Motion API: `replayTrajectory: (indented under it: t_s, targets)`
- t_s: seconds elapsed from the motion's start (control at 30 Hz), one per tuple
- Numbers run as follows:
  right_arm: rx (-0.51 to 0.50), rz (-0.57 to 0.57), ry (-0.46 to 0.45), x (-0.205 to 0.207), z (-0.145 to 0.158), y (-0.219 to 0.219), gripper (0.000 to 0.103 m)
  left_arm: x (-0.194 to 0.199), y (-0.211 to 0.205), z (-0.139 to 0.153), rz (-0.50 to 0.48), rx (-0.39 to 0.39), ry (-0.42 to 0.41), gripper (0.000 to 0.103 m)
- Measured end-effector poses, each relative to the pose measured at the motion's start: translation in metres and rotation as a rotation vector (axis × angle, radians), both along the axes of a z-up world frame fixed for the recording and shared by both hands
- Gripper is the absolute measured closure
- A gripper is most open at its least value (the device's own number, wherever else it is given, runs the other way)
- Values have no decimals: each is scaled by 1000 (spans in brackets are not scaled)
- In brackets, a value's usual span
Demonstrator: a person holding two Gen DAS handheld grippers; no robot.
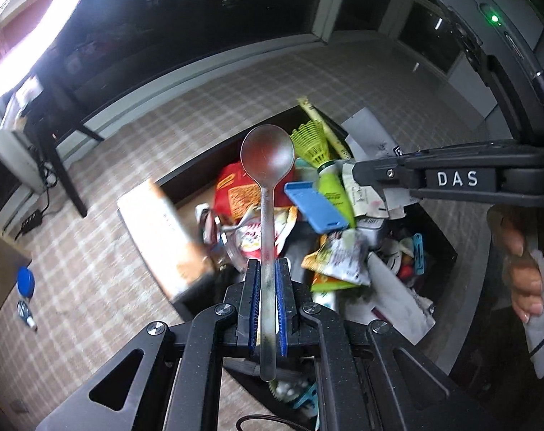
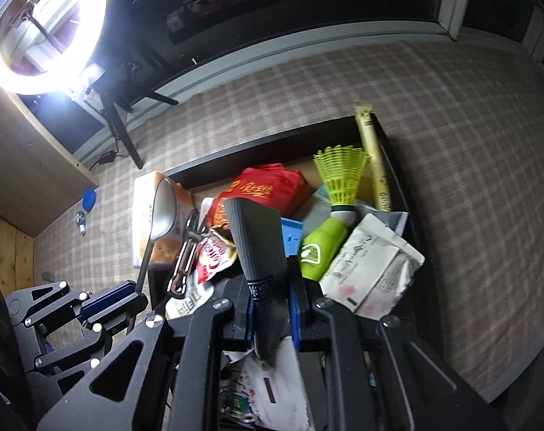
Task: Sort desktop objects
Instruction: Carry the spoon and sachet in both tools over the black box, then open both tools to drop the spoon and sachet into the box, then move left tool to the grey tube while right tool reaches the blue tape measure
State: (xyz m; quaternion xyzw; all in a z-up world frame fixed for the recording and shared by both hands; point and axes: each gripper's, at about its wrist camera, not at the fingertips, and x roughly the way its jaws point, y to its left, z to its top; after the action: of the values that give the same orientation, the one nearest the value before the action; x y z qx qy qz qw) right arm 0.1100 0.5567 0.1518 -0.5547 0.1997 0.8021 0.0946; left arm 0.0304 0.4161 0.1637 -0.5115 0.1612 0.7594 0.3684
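Above a dark box (image 1: 441,248) crammed with clutter, both claws are loaded. Left claw (image 1: 268,269) is clamped tight on the handle of a metal spoon (image 1: 267,158), bowl pointing forward and up, blue pads (image 1: 280,298) pressed on both sides of the stem. Right claw (image 2: 272,287) is closed around a grey ribbed sleeve-like item (image 2: 257,244), exact type unclear, standing roughly upright between the jaws.

Box contents: red snack bag (image 2: 264,186), yellow-green shuttlecock (image 2: 340,176), green bottle (image 2: 320,248), white foil pouch (image 2: 372,265), blue flat card (image 1: 315,208), long yellow stick (image 2: 374,165) leaning on the far right corner. Tan carton (image 1: 164,237) overhangs the box's left wall. Box sits on a checked cloth (image 2: 451,143), probably the desk cover.

Step in hand, my guess: carry each held piece out to its sort spot. Keep the spoon level and the grip firm; the thin stem could pivot in the pads. Lift both straight up before travelling sideways, so nothing snags the shuttlecock or stick.

Room: wide bare cloth beyond and right of the box; left side also open, apart from a blue disc (image 1: 26,280) and small bits near it. Claws are near each other in both views, so separate them first. Box walls and carton are the nearest edges.
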Motion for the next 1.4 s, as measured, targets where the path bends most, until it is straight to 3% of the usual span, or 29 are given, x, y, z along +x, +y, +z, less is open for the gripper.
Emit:
replayTrajectory:
  t_s: [0.07, 0.1, 0.13, 0.17, 0.2, 0.6, 0.83, 1.1, 1.4]
  targets:
    - [2, -11, -1, 2, -1, 4, 88, 0, 9, 1, -16, 3, 8, 92]
    - [3, -12, 5, 3, -1, 6, 83, -1, 12, 0, -15, -1, 9, 74]
    - [4, -20, 16, 3, 0, 8, 77, -4, 15, -1, -2, -13, 12, 64]
    - [0, -34, 14, 3, 0, 11, 54, -5, 15, -2, 9, -13, 24, 54]
    - [-3, -46, 10, 2, -1, 14, 44, -6, 15, -1, 19, -16, 39, 55]
    - [35, -15, 31, -5, 5, -2, 45, -11, -15, 5, 60, -26, 50, 56]
    - [31, 32, 35, -18, 8, -29, 45, -25, -55, 7, 137, -36, 49, 56]
    - [46, 134, 34, -46, 11, -79, 45, -45, -135, 3, 294, -56, 45, 56]
    - [54, 255, 39, -83, 5, -143, 45, -68, -271, -14, 567, -85, 16, 56]
